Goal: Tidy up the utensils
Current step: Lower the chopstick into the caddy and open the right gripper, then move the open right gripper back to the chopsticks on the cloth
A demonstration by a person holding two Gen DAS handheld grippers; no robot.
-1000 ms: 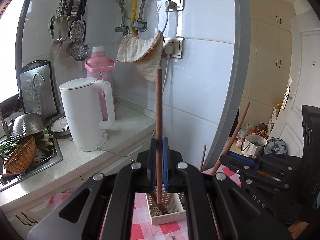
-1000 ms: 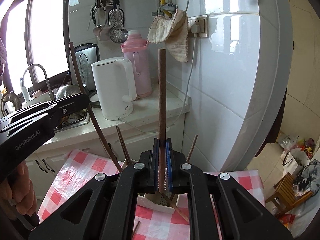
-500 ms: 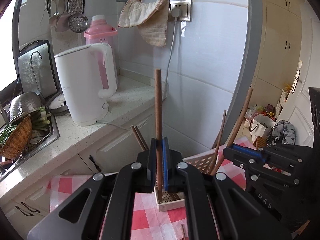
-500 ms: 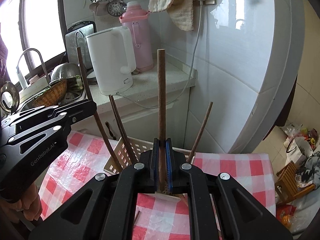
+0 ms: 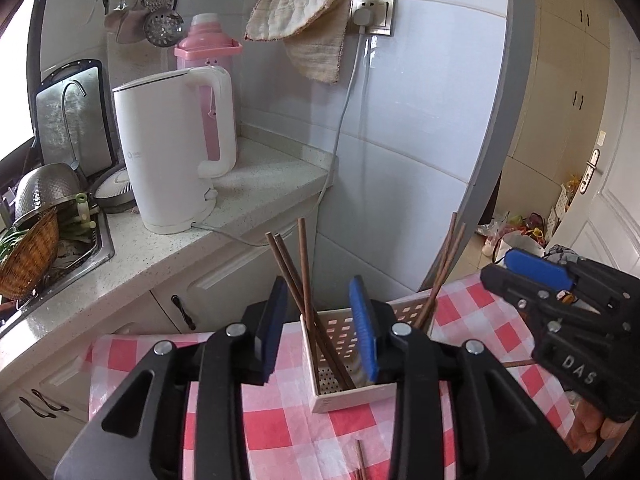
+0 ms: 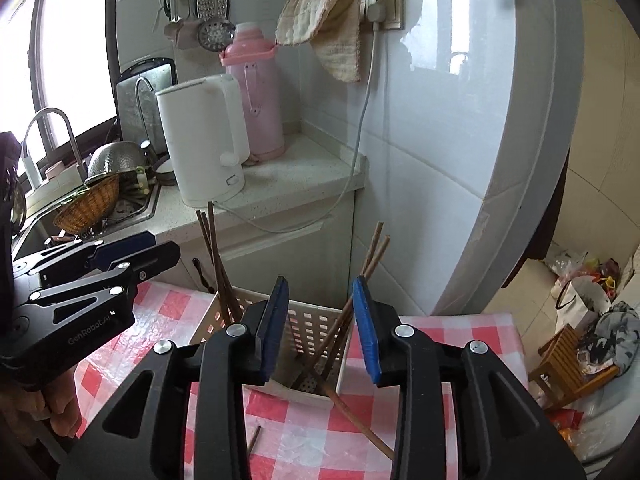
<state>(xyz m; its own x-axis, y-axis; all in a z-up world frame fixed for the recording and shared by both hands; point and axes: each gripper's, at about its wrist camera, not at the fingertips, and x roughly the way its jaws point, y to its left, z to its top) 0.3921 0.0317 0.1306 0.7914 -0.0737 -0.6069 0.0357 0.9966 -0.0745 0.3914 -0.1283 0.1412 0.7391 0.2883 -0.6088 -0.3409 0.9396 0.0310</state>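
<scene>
Brown wooden chopsticks (image 5: pixel 298 276) stand leaning inside a white perforated plastic utensil holder (image 5: pixel 352 394) that sits on a red-and-white checked tablecloth (image 5: pixel 280 432). Seen from the left wrist camera, three of these sticks lean together toward the holder's left side, while two more chopsticks (image 5: pixel 444 272) lean out at its far right corner. The left gripper (image 5: pixel 320 320) hangs just above the holder with its blue-padded fingers (image 5: pixel 362 328) spread wide apart and nothing between them. The right gripper (image 6: pixel 320 320) is likewise wide open and empty, poised over the same white holder (image 6: pixel 320 322), where the right wrist view shows a pair of sticks (image 6: pixel 362 276) leaning to the right and another cluster (image 6: pixel 216 264) leaning at the left rim. One long loose chopstick (image 6: pixel 358 424) lies on the cloth (image 6: pixel 304 440), running out from beside the holder's front corner toward the camera, and a short stick end (image 6: pixel 254 438) shows on the cloth nearer the left. Each gripper appears in the other's view: the right one (image 5: pixel 560 312) at the right edge, the left one (image 6: pixel 80 300) at the left edge. Behind the table, a speckled stone countertop (image 5: pixel 248 192) carries a white electric kettle (image 5: pixel 172 152) and a pink thermos flask (image 5: pixel 206 56), and a beige dishcloth (image 5: pixel 308 40) hangs on the tiled wall.
</scene>
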